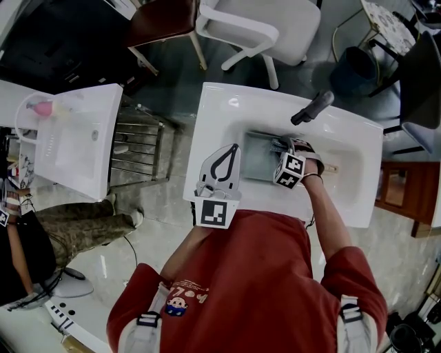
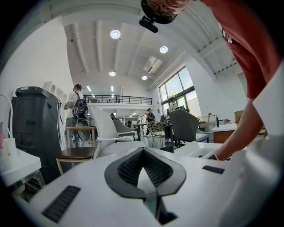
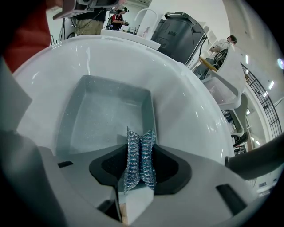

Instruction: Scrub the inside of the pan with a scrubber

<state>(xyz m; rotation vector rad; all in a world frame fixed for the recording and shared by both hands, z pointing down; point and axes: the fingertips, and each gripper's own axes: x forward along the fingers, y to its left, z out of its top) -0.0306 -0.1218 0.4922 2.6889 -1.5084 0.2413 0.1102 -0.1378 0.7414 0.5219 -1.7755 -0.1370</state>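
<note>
A square grey pan sits in the basin of a white sink. My right gripper reaches down into the basin, over the pan's right side. It is shut on a blue-silver mesh scrubber, which sticks out between the pads just above the pan; I cannot tell whether it touches the pan. My left gripper hovers at the sink's front left rim, away from the pan. In the left gripper view, the left gripper points out into the room, shut with nothing in it.
A black faucet stands at the back of the sink. A white chair and a wooden chair stand beyond it. A second white sink and a metal rack are to the left. A person sits at lower left.
</note>
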